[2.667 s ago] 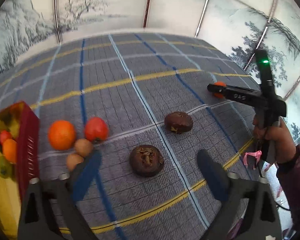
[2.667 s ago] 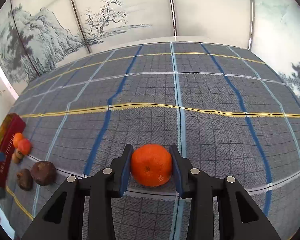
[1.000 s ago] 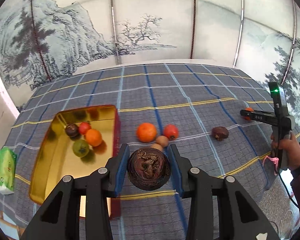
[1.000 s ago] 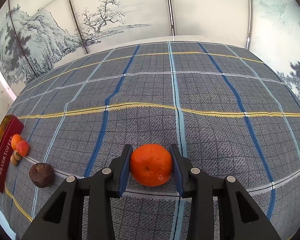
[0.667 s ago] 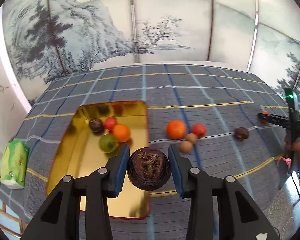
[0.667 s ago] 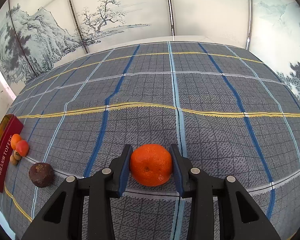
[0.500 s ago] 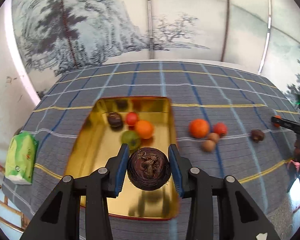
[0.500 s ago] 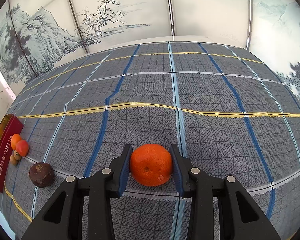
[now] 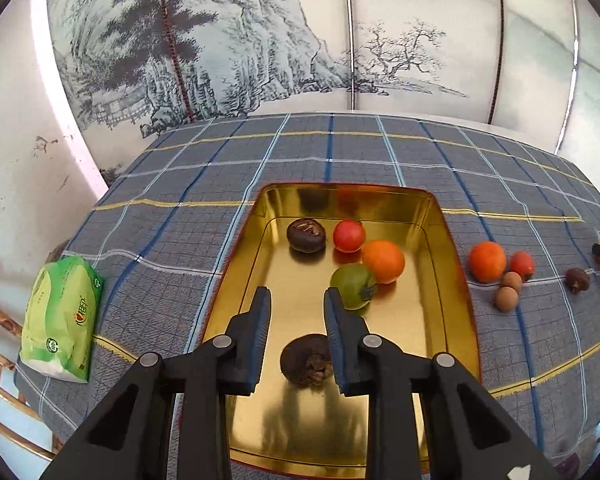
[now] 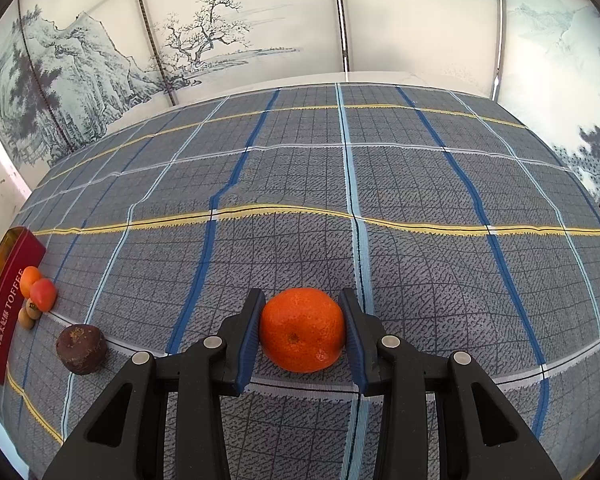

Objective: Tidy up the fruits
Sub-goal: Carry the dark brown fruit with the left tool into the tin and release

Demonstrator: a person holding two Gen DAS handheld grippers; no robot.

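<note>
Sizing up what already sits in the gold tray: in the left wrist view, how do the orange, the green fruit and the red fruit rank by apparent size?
1. orange
2. green fruit, close to the orange and nearer the camera, so their order is unsure
3. red fruit, clearly smallest

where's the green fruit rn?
Left wrist view: the green fruit lies inside the gold tin, right of centre, against the orange and just beyond the right finger of the left tongs.

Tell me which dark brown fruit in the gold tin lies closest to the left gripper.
The brown fruit at the tin's near end, just beneath the left gripper. The other brown one sits at the far end beside the red fruit.
</note>
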